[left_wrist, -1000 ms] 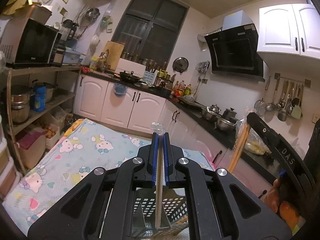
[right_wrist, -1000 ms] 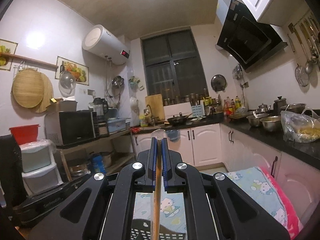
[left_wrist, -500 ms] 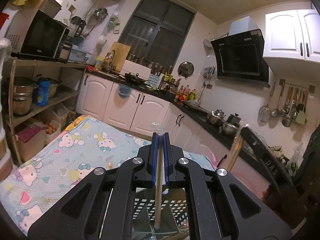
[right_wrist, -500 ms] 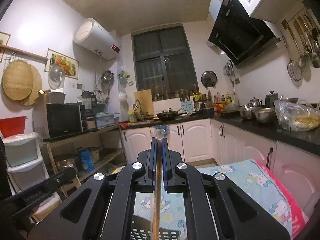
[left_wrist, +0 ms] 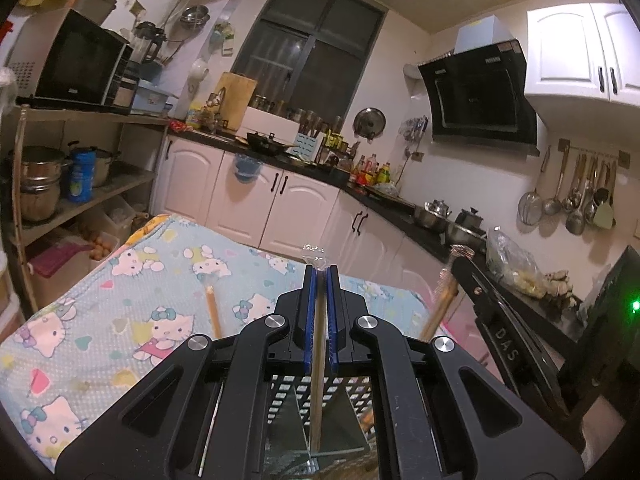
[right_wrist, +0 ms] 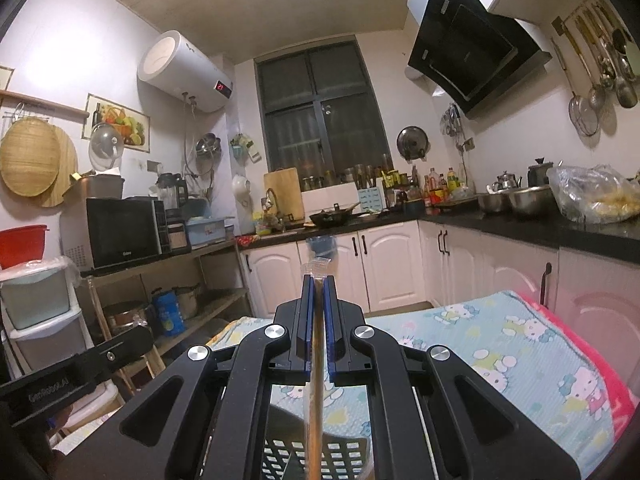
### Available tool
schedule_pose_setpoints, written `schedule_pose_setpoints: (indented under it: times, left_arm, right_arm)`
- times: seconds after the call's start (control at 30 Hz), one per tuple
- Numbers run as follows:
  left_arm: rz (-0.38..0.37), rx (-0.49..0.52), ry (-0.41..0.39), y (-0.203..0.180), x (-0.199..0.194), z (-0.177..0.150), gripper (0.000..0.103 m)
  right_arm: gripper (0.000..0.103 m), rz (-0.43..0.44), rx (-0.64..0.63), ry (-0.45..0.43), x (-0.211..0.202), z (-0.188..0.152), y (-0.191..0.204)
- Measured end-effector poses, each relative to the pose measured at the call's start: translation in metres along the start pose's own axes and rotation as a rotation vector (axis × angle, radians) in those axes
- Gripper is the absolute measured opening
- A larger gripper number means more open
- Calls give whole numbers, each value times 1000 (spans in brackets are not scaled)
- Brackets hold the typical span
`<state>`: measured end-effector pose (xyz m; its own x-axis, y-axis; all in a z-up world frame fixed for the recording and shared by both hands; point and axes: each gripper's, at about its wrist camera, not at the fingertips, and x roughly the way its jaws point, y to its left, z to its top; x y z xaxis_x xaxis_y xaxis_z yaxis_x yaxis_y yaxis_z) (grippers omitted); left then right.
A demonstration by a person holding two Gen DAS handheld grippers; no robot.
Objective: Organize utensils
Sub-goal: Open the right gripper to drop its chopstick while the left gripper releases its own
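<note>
The left hand-held gripper (left_wrist: 320,276) is matte black plastic with blue rubber pads, and its jaws are clamped tight on one thin, pale wooden chopstick (left_wrist: 318,380) sleeved in clear crinkled plastic. The stick stands nearly upright, its wrapped tip poking out above the pads and its lower end down inside the basket (left_wrist: 320,400).

That basket is dark plastic with a grid of small rectangular holes; a flat divider wall shows inside it. It sits on the tabletop (left_wrist: 120,300), which is covered by a soft light-blue cloth printed with cartoon cats, with a pink edge on its far side in the right wrist view.

The right hand-held gripper (right_wrist: 318,284), of the same black-and-blue build, is likewise closed on a single wrapped wooden stick (right_wrist: 314,412), held upright above the basket's near rim (right_wrist: 312,452); whether its lower end is inside cannot be told.

From the left wrist view, the right gripper's held stick (left_wrist: 440,304) shows as a slanted wooden rod just right of the basket. One more wrapped chopstick (left_wrist: 212,308) lies flat on the cloth to the left of the basket, beyond it.

That makes three sticks counted, two grippers and one basket.
</note>
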<state>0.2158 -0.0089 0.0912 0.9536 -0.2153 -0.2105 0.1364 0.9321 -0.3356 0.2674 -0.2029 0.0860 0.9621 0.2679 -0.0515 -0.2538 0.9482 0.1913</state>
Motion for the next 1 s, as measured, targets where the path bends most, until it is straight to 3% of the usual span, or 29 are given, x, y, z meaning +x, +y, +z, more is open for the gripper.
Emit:
schedule_pose_setpoints:
  times: [0.53,0.67,1.0]
  left_arm:
    - [-5,-5,94,4,10,-22,1]
    - [-9,-24,118,7,7,-24,1]
    - [-3,-55,154,16,-1,-27,2]
  right_arm:
    - [7,24,-12,58,-16,-8,-1]
    - [15,10,-17,78,-22,-9,-4]
    - [24,-4,-7,126,-40,-12,-14]
